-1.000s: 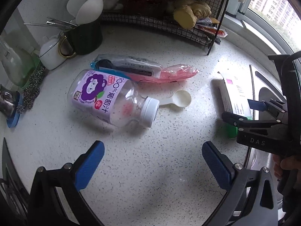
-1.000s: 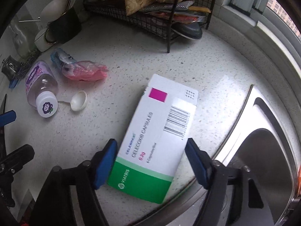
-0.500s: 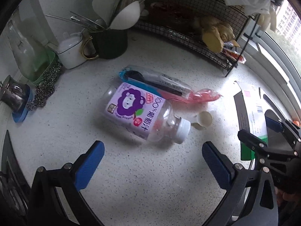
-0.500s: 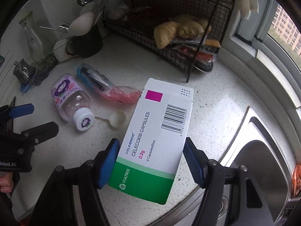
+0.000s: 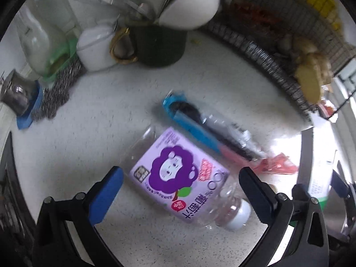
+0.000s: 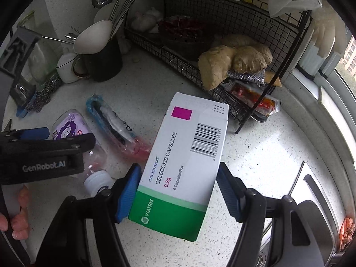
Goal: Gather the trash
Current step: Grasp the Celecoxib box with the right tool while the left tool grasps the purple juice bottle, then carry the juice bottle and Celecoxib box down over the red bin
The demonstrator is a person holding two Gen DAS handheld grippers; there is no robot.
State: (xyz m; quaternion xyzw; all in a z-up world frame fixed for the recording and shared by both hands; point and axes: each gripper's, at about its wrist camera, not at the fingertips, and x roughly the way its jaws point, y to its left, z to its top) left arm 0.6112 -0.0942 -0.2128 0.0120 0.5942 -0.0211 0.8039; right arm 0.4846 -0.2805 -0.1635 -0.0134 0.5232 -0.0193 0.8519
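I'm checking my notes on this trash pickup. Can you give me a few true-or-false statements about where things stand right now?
1. The right gripper holds the white-and-green cardboard medicine box. True.
2. The clear plastic juice bottle with a purple label stands upright. False: it lies on its side on the white speckled countertop.
3. The left gripper is clamped on the bottle. False: its jaws stand open on either side of it.
4. The bottle's white cap is on. True.
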